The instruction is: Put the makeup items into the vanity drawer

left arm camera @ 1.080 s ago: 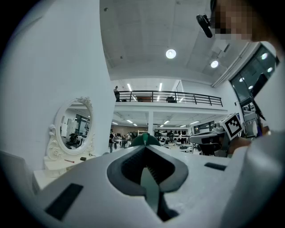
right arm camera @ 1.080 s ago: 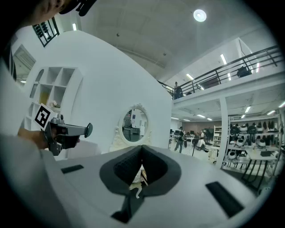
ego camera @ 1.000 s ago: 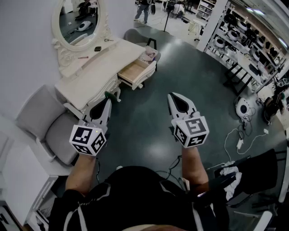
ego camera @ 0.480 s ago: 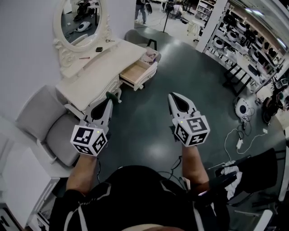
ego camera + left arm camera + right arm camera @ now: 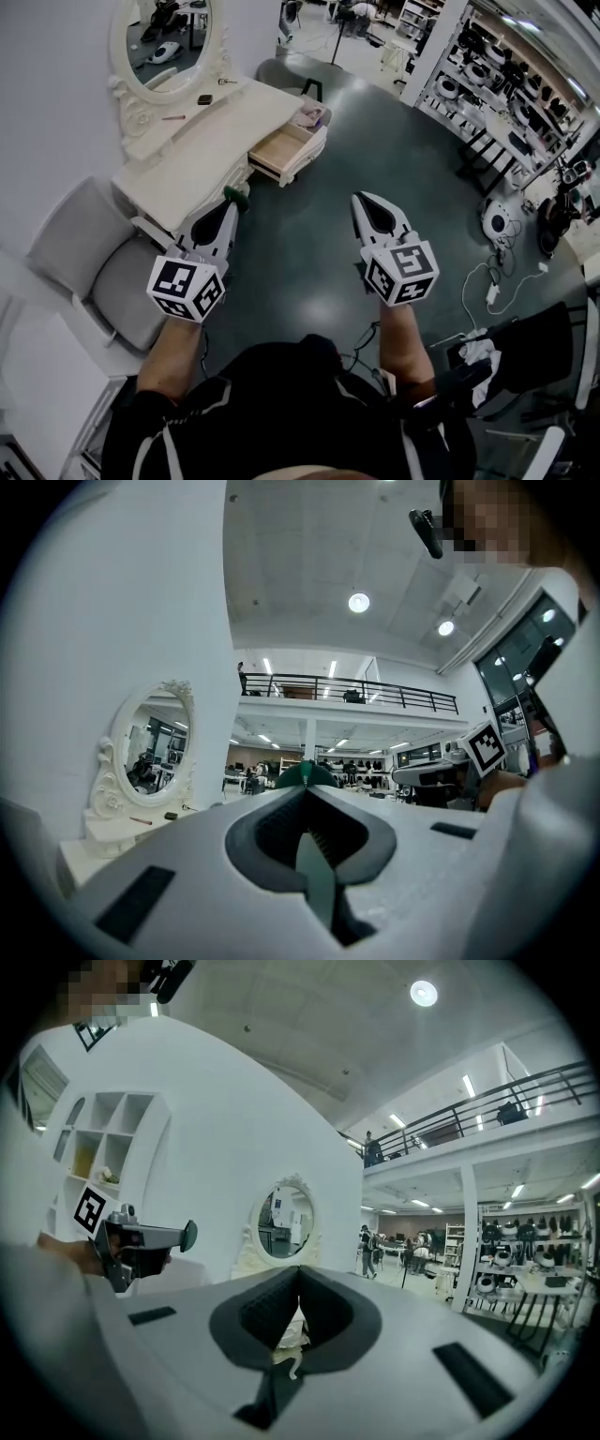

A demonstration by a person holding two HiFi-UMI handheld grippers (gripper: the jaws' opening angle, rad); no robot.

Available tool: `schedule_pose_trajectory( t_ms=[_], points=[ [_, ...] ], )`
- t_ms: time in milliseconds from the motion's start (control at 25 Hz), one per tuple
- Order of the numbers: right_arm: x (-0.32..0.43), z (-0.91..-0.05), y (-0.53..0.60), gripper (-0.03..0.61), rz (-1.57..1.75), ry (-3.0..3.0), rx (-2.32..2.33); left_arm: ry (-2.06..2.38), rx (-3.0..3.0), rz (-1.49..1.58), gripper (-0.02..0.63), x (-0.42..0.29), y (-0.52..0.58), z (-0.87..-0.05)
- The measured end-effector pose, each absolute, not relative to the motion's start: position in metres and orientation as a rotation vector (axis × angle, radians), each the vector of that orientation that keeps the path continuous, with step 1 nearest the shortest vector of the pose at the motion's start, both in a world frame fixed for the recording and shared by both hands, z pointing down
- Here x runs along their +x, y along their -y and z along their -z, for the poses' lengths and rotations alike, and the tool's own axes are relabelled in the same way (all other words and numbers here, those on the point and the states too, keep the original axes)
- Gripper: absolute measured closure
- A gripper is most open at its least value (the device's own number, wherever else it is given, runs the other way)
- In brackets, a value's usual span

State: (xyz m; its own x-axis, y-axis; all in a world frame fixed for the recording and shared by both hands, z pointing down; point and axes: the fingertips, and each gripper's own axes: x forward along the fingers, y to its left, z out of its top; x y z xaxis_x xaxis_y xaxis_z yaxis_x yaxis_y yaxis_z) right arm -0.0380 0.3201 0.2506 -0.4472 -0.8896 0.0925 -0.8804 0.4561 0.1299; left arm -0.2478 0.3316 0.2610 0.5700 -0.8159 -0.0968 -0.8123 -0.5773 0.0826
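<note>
One makeup item, a thin green disc [image 5: 235, 193], sits pinched at the very tip of the left gripper [image 5: 230, 205]. Its two fingers are clenched tight on the disc's edge, and part of the disc pokes out past them. The right gripper [image 5: 364, 200], alongside and well apart, has its two fingers pressed together on nothing. Both are held out roughly level over the dark floor [image 5: 309, 253], each with one marker cube [image 5: 185, 289] at its rear. Ahead of the left fingertips, near but not touching, stands the white vanity [image 5: 202, 155]. Its one open vanity drawer [image 5: 277, 150] juts out farther ahead, its wooden inside showing. Just past that drawer is a white-rimmed holder [image 5: 310, 114] with pink and white things in it; drawer or stool, I cannot tell. Farther off, on the vanity top, I count three small items: a thin reddish stick [image 5: 172, 118], a dark block [image 5: 203, 99] and a tiny dark piece [image 5: 225, 82], all below one oval mirror [image 5: 161, 42]. There are two grey chairs, one [image 5: 98, 267] beside the left gripper and one [image 5: 279, 73] beyond the vanity.
</note>
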Motion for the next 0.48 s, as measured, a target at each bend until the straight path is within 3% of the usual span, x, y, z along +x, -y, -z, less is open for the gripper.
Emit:
schedule_pose_trajectory(
  t_ms=[480],
  points=[
    [-0.031,-0.258,-0.264,0.574,0.086,2.576,1.566,1.408,2.749,0.172,0.611,-0.234,-0.278,-0.276]
  ],
)
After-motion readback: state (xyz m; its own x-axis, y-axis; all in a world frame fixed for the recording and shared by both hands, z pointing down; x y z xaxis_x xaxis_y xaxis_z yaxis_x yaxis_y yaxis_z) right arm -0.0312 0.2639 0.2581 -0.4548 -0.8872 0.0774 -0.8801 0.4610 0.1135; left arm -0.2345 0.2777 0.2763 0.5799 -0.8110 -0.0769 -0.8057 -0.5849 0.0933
